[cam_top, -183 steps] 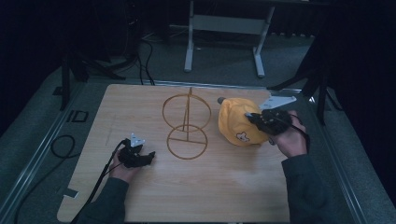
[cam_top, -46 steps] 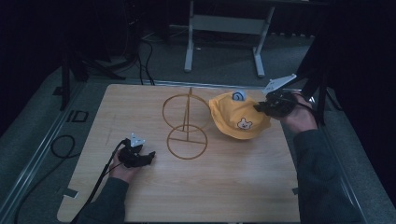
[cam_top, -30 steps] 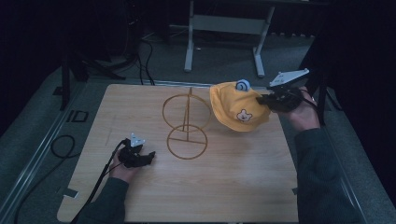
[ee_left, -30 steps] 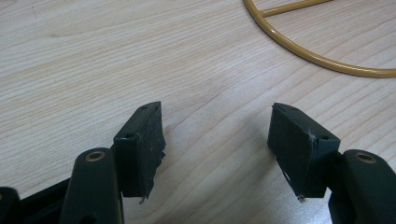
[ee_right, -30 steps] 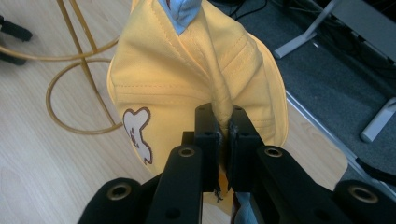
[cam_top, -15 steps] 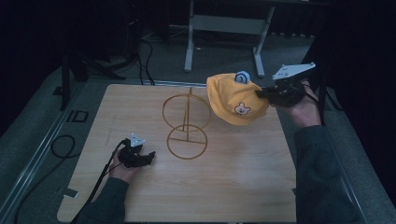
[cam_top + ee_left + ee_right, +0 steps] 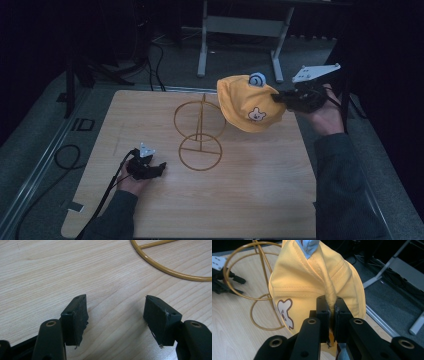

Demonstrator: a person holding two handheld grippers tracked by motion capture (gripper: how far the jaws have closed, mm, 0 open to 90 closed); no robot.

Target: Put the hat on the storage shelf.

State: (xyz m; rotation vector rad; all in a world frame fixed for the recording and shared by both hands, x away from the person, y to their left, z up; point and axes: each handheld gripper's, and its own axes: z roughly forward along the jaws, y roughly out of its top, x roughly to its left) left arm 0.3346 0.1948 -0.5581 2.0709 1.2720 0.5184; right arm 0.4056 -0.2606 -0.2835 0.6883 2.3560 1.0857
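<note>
The right gripper [image 7: 278,98] pinches a fold of the yellow hat [image 7: 248,103], holding it above the wire stand [image 7: 199,131], likely to hang it there; the left gripper [image 7: 159,169] rests open on the surface [image 7: 250,200].

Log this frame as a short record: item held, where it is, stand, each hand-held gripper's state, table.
item held: yellow hat, bear patch on it, fabric pinched in a fold
position: lifted off the table, just right of the stand's upper ring
stand: gold wire stand, two rings on a post, upright, bare
right hand-held gripper: shut on the hat
left hand-held gripper: open, nothing between its jaws, low over the wood
table: light wooden table
</note>
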